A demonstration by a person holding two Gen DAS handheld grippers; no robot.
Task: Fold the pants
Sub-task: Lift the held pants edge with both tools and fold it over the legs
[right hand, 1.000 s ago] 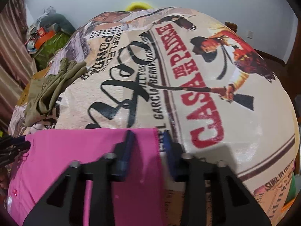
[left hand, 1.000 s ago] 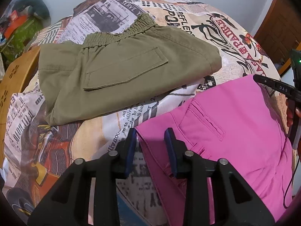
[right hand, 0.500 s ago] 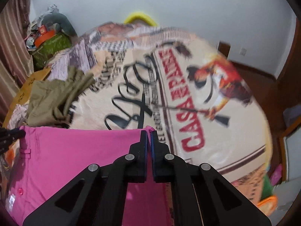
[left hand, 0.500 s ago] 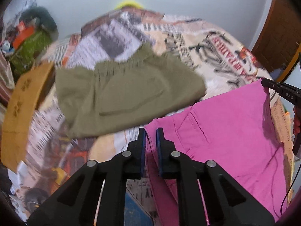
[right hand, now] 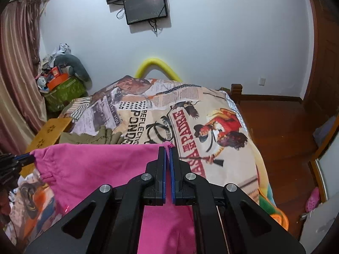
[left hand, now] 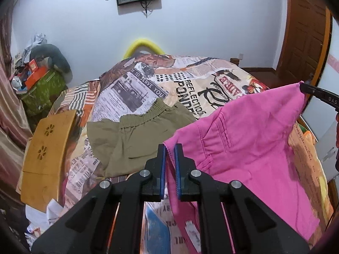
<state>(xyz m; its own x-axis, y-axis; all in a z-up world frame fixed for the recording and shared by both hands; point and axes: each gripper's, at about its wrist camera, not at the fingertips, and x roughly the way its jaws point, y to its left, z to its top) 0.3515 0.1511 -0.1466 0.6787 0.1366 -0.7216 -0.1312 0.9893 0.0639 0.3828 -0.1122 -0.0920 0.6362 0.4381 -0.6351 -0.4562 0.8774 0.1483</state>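
The pink pants (left hand: pixel 250 144) hang above the bed (right hand: pixel 211 110), top edge stretched between both claws. The left claw (left hand: pixel 169 148) has just closed on one corner, and the right claw (right hand: pixel 167 148) pinches the other. The olive pants (left hand: pixel 135 141) lie on the bed behind; the bed's far half is free.

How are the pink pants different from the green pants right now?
The pink pants hang in the air, pinched by the left gripper and right gripper; the green pants lie on the bed, untouched. The pink ones are spread wide; the green ones are already folded. Both are plain cloth pants.
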